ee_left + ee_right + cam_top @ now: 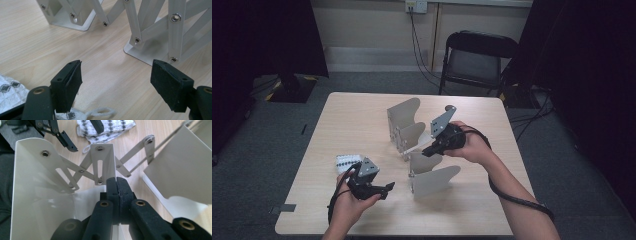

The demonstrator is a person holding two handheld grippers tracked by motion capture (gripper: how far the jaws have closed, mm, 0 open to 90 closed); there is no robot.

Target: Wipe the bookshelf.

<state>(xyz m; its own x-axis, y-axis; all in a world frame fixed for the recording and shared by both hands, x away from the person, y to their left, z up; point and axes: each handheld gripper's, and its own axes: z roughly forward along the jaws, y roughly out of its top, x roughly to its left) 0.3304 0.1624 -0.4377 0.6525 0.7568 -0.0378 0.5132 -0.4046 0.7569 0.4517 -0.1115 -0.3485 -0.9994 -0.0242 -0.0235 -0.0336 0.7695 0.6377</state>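
Rack: white metal expanding file rack with curved divider plates and riveted scissor links, standing at the middle of the pale wooden tabletop.
Right gripper: jaws pressed together on the upper edge of a divider plate at the rack's centre.
Left gripper: jaws spread wide with nothing between them, near the front edge, aimed at the rack.
Cloth: white patterned cloth, beside the left gripper toward the front-left corner.

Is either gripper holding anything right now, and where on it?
The right gripper is shut on the white expandable rack, pinching the lower edge of its middle divider plate. The left gripper is open, holding nothing, near the patterned cloth.
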